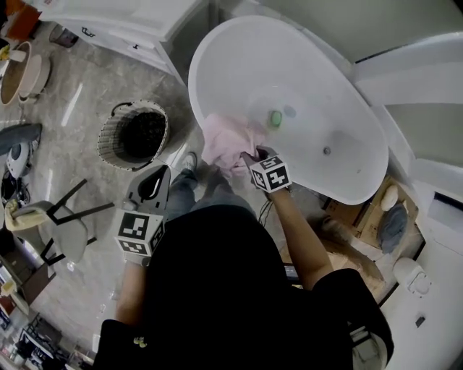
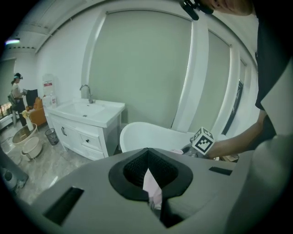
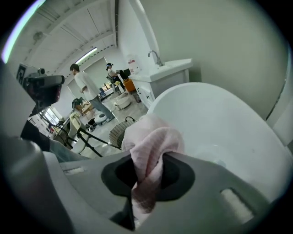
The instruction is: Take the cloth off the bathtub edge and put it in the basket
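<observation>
A pink cloth [image 1: 226, 141] is draped over the near edge of the white bathtub [image 1: 195, 79]. My right gripper [image 1: 249, 155] is at the cloth and shut on a bunched fold of it. In the right gripper view the cloth [image 3: 151, 141] runs through the jaws of that gripper [image 3: 146, 178], with the tub [image 3: 219, 119] behind. A round woven basket [image 1: 108, 137] stands on the floor left of the tub. My left gripper [image 1: 160, 172] hangs between basket and tub, apart from both. Its jaws [image 2: 151, 183] are closed together, with a thin pale strip in the slit that I cannot identify.
A white vanity [image 1: 130, 22] stands beyond the basket. A chair with black legs [image 1: 65, 224] is at the left, and bowls [image 1: 22, 72] lie at the far left. A small green object [image 1: 275, 118] lies inside the tub. People [image 3: 84, 91] stand far off in the room.
</observation>
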A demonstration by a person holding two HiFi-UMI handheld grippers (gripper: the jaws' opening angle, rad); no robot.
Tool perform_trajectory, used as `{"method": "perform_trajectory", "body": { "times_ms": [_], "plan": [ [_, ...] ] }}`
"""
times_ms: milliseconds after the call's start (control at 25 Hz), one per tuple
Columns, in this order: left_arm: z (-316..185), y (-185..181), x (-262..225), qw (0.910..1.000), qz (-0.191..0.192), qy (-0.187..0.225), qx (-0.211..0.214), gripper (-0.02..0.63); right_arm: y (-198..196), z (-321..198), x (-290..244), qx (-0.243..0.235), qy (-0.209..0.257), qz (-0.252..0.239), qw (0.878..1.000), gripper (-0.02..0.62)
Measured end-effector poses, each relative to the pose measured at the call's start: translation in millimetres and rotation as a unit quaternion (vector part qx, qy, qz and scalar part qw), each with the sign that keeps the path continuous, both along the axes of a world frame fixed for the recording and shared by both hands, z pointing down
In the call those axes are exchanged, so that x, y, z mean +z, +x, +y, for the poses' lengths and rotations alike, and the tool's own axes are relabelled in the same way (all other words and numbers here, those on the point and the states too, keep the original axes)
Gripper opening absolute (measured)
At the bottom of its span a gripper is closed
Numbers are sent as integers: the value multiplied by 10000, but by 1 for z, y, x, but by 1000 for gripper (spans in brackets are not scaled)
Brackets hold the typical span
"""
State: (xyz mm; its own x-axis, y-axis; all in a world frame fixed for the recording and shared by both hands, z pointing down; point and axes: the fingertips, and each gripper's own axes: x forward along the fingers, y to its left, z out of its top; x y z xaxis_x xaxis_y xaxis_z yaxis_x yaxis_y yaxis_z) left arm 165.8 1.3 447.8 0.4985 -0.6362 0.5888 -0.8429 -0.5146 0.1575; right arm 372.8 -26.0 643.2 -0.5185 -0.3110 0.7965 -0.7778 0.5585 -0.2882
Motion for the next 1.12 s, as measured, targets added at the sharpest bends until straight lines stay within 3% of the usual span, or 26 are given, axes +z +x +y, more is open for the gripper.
{"method": "perform_trajectory", "body": {
  "times_ms": [280,600,1120],
  "plan": [
    [-32,13,-24,9987,217,282,370,14,2,-32,-96,499,701,-345,9957,66],
    [-74,22,-63,9941,398,762,665,14,2,-59,-200,884,1556,-784,9807,66],
    [-115,21,-135,9827,660,1502,859,14,11,-95,-352,1213,2861,-1318,9413,66]
  ]
}}
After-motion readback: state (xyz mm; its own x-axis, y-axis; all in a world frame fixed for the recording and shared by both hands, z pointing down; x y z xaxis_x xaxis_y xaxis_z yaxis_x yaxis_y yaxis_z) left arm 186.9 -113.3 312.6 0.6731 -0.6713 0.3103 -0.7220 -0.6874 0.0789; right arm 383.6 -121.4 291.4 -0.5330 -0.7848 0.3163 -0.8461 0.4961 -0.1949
